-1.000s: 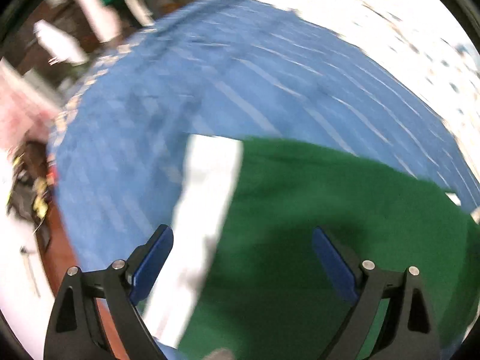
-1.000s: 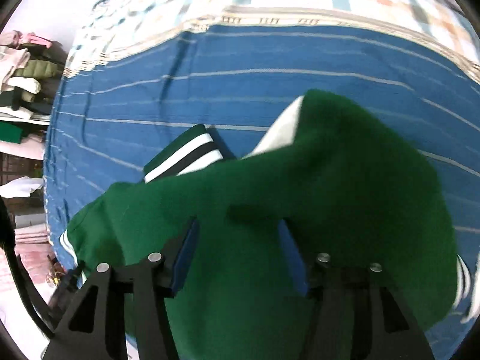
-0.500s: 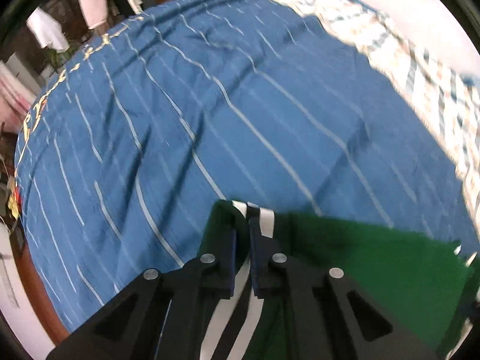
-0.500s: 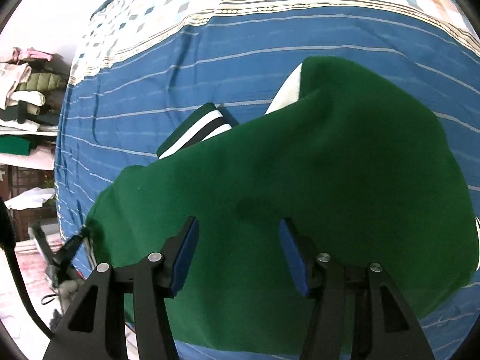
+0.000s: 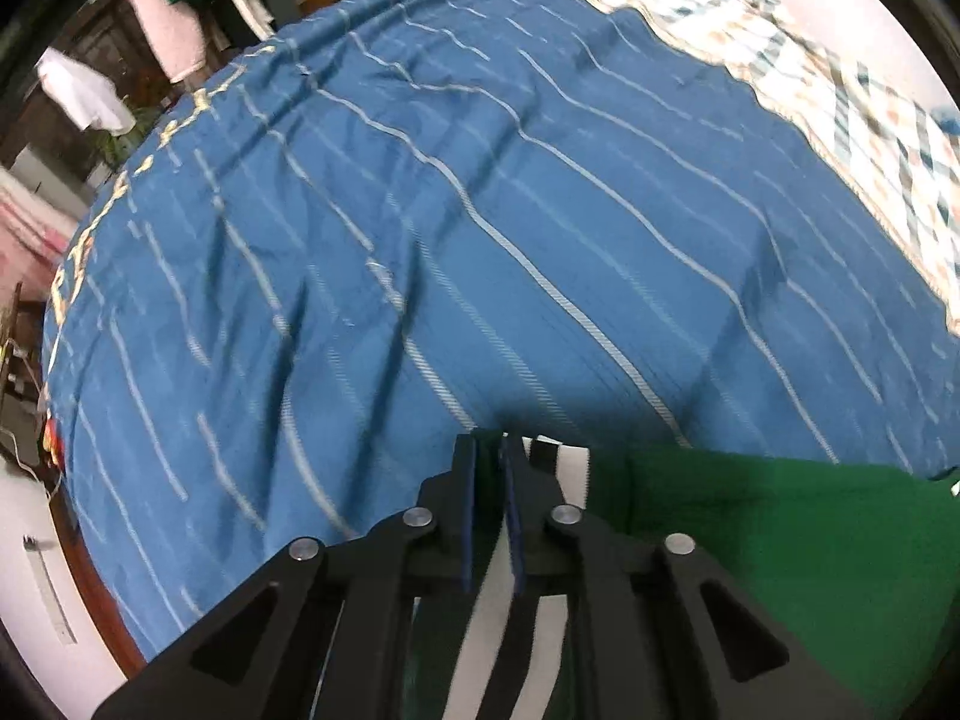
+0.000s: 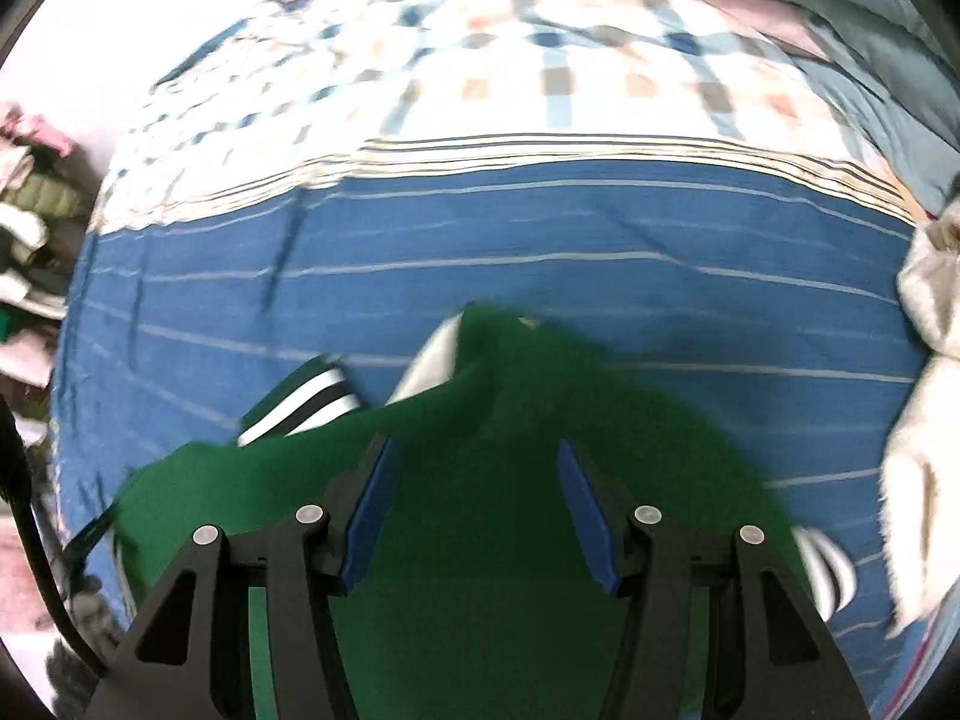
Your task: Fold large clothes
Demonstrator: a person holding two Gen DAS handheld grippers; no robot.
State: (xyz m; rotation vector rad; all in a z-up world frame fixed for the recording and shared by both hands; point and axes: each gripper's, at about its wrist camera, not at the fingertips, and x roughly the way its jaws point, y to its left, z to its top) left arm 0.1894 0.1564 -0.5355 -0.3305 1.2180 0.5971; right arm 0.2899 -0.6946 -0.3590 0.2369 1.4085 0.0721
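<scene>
In the left wrist view, the left gripper (image 5: 489, 456) sits at the lower centre of the frame with its jaws drawn close together, pinching the striped cuff (image 5: 555, 480) of the green garment (image 5: 780, 528). The cuff's white and dark bands run down between the black finger frames, and the green fabric spreads to the lower right of the frame. The garment lies on a bed covered by a blue striped sheet (image 5: 420, 210), which fills most of that view; a checked cover (image 5: 870, 120) borders it at the upper right.

In the right wrist view, the right gripper (image 6: 477, 480) hovers at the lower centre with its jaws spread wide and nothing between them, above the green garment (image 6: 480, 540). A second striped cuff (image 6: 306, 402) pokes out at the garment's left edge, lying on the blue striped sheet (image 6: 600, 240). The checked cover (image 6: 480, 72) fills the upper part, and a pale fluffy cloth (image 6: 924, 420) lies at the right edge.
</scene>
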